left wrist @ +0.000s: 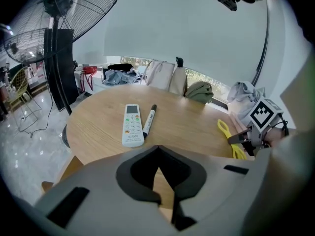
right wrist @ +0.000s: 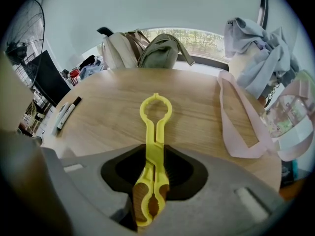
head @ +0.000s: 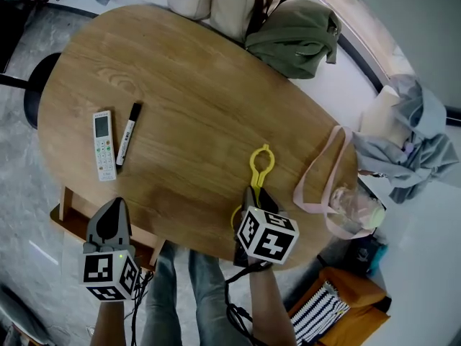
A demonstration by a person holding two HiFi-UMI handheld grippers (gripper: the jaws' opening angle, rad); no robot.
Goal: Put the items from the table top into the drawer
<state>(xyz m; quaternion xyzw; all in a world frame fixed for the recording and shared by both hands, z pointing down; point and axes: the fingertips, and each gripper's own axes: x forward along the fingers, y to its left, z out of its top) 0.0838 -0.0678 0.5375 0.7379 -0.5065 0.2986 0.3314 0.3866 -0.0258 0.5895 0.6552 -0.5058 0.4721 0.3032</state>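
A yellow plastic opener (head: 261, 166) (right wrist: 155, 117) lies on the oval wooden table (head: 202, 107) near its front edge. My right gripper (head: 253, 194) (right wrist: 156, 150) is shut on its handle end, while the ring end points away from me. A white remote (head: 104, 144) (left wrist: 132, 124) and a black-capped marker (head: 128, 133) (left wrist: 149, 120) lie side by side at the table's left. My left gripper (head: 114, 202) (left wrist: 157, 148) hangs off the front left edge, shut, with nothing in it.
A pink-strapped clear bag (head: 338, 193) sits at the table's right edge. At the far edge a green bag (head: 299, 38) rests beside beige bags. Under the left gripper a wooden ledge (head: 68, 211) juts out below the tabletop. A standing fan (left wrist: 59, 14) is at the left.
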